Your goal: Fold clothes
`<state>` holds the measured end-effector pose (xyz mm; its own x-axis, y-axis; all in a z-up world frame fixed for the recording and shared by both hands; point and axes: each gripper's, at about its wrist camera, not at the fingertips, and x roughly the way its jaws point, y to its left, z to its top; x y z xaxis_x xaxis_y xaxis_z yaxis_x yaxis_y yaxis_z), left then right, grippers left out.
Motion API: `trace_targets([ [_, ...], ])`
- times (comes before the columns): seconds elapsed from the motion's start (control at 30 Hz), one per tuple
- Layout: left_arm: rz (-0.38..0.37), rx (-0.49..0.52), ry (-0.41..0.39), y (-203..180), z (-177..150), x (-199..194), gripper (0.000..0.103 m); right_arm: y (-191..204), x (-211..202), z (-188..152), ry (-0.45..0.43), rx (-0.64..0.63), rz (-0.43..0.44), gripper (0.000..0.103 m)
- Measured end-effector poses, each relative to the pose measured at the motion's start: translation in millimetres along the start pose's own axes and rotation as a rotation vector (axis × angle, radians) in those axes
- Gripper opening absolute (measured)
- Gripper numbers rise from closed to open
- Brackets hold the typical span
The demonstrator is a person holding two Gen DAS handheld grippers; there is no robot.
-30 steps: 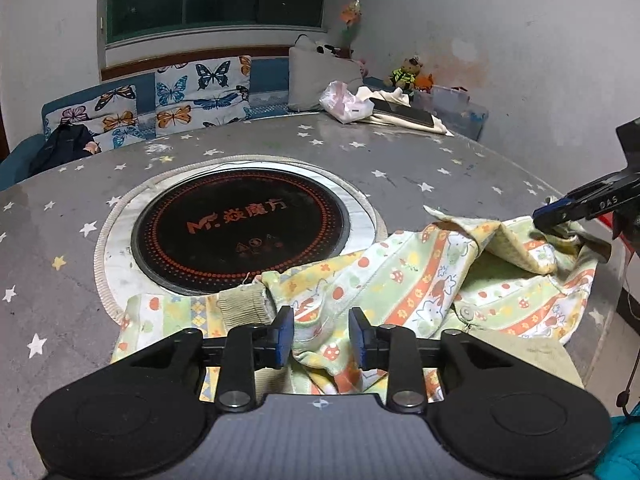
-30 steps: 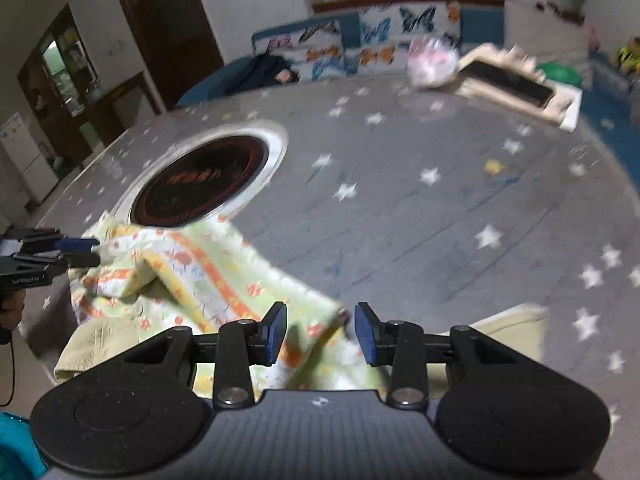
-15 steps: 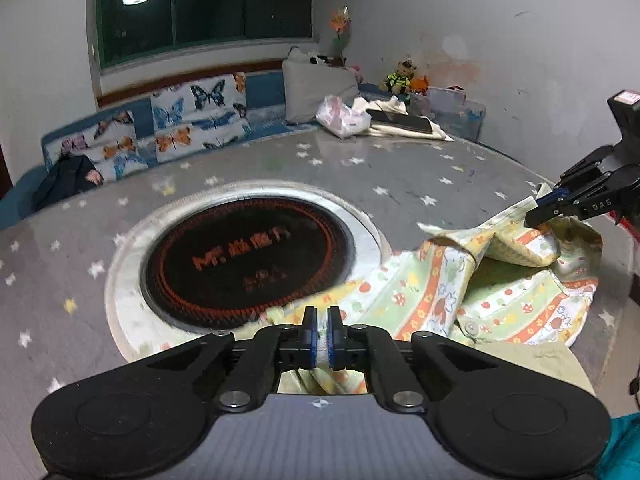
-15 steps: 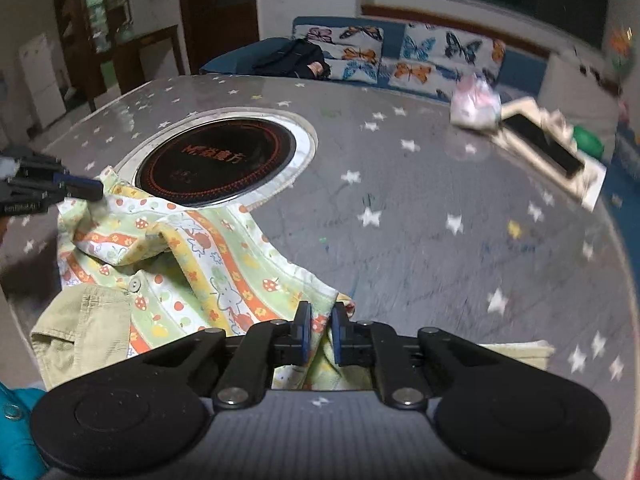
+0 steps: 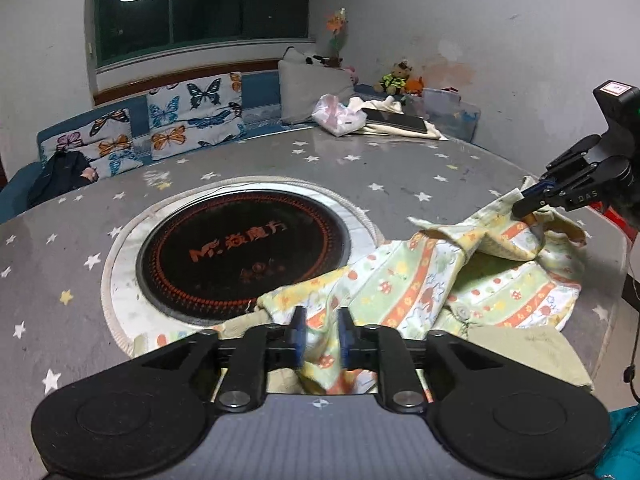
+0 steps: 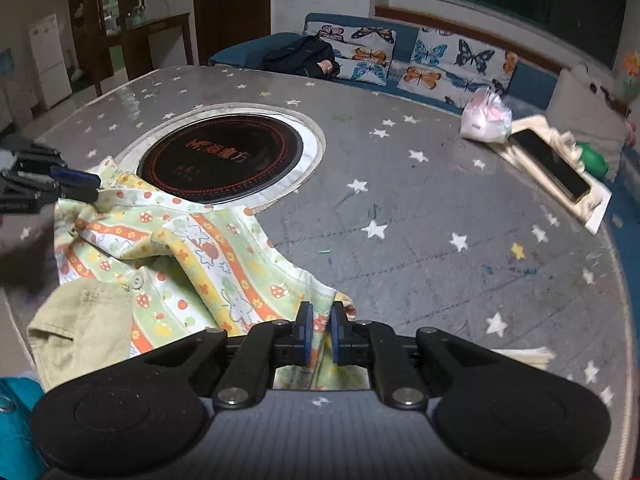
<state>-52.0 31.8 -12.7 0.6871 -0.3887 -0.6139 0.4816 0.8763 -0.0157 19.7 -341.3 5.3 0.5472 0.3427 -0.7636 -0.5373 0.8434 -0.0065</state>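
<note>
A child's shirt [image 5: 420, 280] with green, orange and white stripes lies crumpled on the grey star-print table [image 5: 400, 168], beside the round black hob [image 5: 244, 248]. My left gripper [image 5: 320, 332] has a fold of the shirt's near edge between its jaws, which are opening, and the pads stand apart from the fabric. In the right wrist view my right gripper [image 6: 320, 336] is shut on the hem of the shirt [image 6: 208, 256]. The left wrist view shows the right gripper [image 5: 524, 208] at the far right, pinching that raised edge. The left gripper [image 6: 90, 192] shows at the shirt's far left corner.
A khaki garment [image 6: 80, 320] lies partly under the shirt at the table's near edge. A pink bag [image 6: 486, 118] and a phone [image 6: 548, 164] on cream cloth sit at the far side. A sofa with butterfly cushions [image 5: 196, 116] runs behind the table.
Both grippers closed on the shirt's edges half a second ago. The left jaws have since parted again with fabric between them. The right gripper stays shut and has rolled and shifted with its hem.
</note>
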Motion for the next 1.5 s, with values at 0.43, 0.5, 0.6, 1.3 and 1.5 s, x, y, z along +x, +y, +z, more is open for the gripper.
trace_targets([
  [0.43, 0.018, -0.041, 0.025, 4.7, -7.0, 9.0, 0.026, -15.2, 12.8, -6.7, 0.002, 0.079, -0.001, 0.021],
  [0.5, 0.029, -0.028, 0.021, 3.4, -5.6, 8.9, 0.015, -12.4, 12.2, -5.3, -0.006, 0.053, -0.012, 0.015],
  [0.6, 0.044, -0.008, 0.005, 2.2, -1.8, 6.3, 0.008, -8.4, 9.2, -3.7, -0.015, 0.029, -0.025, 0.010],
  [1.3, 0.194, 0.084, -0.157, 47.3, 97.1, 38.4, 0.007, -8.2, 24.9, 97.5, -0.167, -0.198, -0.185, 0.004],
  [1.5, 0.282, 0.056, -0.129, 78.4, 115.1, 89.7, 0.007, -31.1, 77.0, 134.7, -0.202, -0.129, -0.217, 0.004],
])
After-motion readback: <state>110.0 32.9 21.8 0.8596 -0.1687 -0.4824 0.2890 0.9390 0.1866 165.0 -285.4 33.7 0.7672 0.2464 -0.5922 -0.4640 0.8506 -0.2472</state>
